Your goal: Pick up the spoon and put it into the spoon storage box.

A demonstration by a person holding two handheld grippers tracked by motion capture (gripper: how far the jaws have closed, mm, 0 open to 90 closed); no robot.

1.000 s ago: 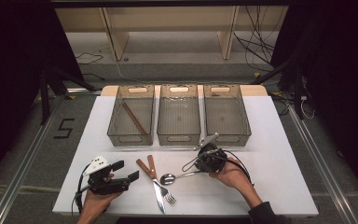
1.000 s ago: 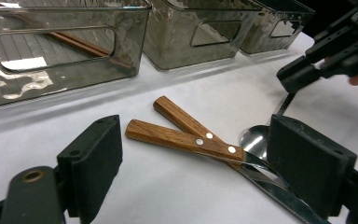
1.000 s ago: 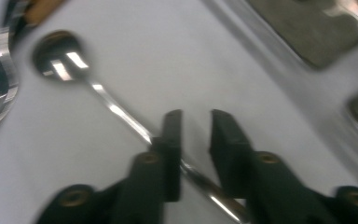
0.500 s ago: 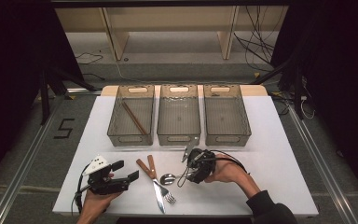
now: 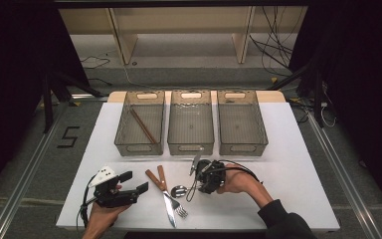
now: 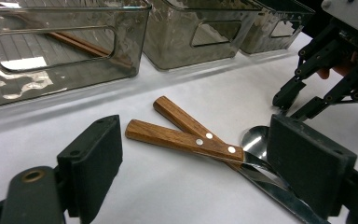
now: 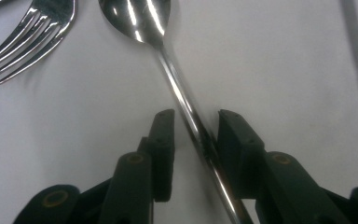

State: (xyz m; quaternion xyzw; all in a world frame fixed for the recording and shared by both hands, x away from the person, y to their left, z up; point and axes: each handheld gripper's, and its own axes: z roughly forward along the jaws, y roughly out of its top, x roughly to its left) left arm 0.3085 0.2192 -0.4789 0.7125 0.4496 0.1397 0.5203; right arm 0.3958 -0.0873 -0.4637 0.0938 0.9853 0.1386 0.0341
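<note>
Straddling the spoon point(image 7: 177, 88) handle, the right gripper point(image 7: 193, 122) has its two jaws set apart, one on either side of the thin shaft; they have just been closing, with the handle between them. One jaw looks to be against the shaft while a gap shows at the other, so I would not call it clamped. In the high view the right gripper point(image 5: 199, 175) sits at about five o'clock from the middle bin point(image 5: 191, 147), low over the white table point(image 5: 288, 164), and the spoon point(image 5: 178, 190) bowl lies at its eight o'clock, just beside the fork point(image 5: 180, 211). A knife point(image 6: 182, 140) and the fork's wooden handle cross each other near the spoon bowl. The left gripper point(image 5: 133, 182) hangs at nine o'clock from that cutlery, jaws wide apart and holding nothing. Chopsticks point(image 5: 143, 125) lie in the left bin point(image 5: 123, 132).
</note>
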